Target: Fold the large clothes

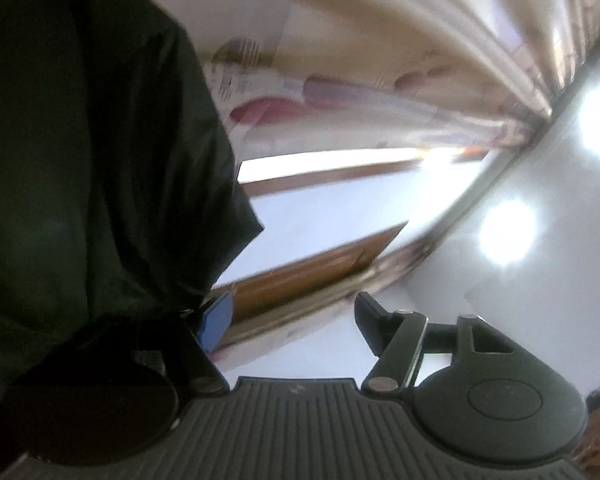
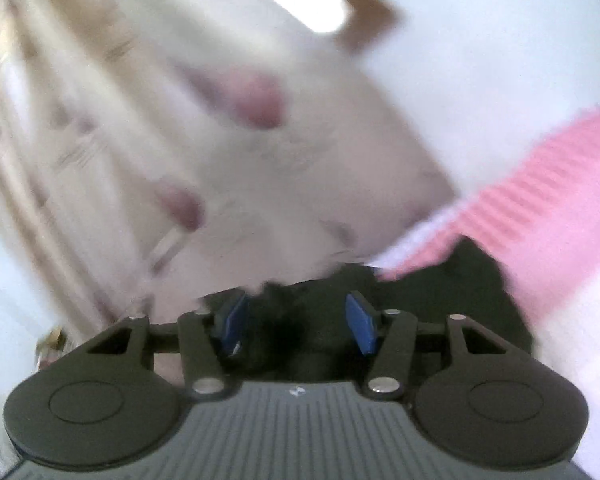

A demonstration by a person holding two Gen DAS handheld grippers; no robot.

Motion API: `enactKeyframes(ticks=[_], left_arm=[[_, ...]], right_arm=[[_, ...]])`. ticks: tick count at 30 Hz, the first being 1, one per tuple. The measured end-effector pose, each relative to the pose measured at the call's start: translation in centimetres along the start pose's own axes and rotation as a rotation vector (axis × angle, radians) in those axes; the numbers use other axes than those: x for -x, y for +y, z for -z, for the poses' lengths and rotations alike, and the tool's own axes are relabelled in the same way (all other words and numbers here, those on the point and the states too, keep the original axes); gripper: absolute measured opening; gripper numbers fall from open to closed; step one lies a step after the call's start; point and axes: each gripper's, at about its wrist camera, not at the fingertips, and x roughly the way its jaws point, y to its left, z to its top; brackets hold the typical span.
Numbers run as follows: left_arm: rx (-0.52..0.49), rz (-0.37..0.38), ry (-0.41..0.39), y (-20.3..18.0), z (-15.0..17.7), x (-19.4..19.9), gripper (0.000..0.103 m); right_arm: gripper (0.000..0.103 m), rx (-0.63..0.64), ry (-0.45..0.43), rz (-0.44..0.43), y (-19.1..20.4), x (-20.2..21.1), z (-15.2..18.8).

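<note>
Dark cloth drapes over your left gripper, covering its left finger; its jaws stand spread with nothing pinched between them. Your right gripper shows jaws apart too, dark garment bunched between the blue pads without being pressed. Only the right view shows a pink ribbed fabric; the left shows ceiling lights and floral curtain.

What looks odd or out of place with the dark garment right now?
The dark garment hangs draped over the left gripper, covering one finger rather than sitting between its open jaws. In the right wrist view, dark fabric lies between the right gripper's blue pads, which stand apart.
</note>
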Motion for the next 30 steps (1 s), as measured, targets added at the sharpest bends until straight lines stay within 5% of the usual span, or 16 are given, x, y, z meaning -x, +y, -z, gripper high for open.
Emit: enactKeyframes(ticks=[4,13,17,22,26,30], left_arm=[[0.006,0.032,-0.106,-0.3,0.2,2.0,0.07],[0.049,0.037,-0.282,-1.2,1.4,5.5,0.086],[0.043,-0.072,-0.384,-3.7,2.4,8.3,0.093],[-0.168,-0.355,-0.309,-9.4,3.3,10.4,0.102],[-0.211,-0.458,-0.219,-11.1,4.6,10.0,0.102],[-0.222,-0.511,-0.122,-9.9,6.6,8.0,0.102]], right_arm=[[0.054,0.157,0.151,-0.006,3.6,-5.5,0.2],[0.053,0.225,0.401,0.047,3.9,-14.9,1.2],[0.018,0.341,0.49,0.081,4.5,-17.7,2.3],[0.006,0.448,0.389,0.058,7.5,-16.1,-1.0],[0.002,0.491,0.329,0.062,7.9,-14.3,-4.0],[0.0,0.396,0.235,0.121,3.4,-9.8,-7.1]])
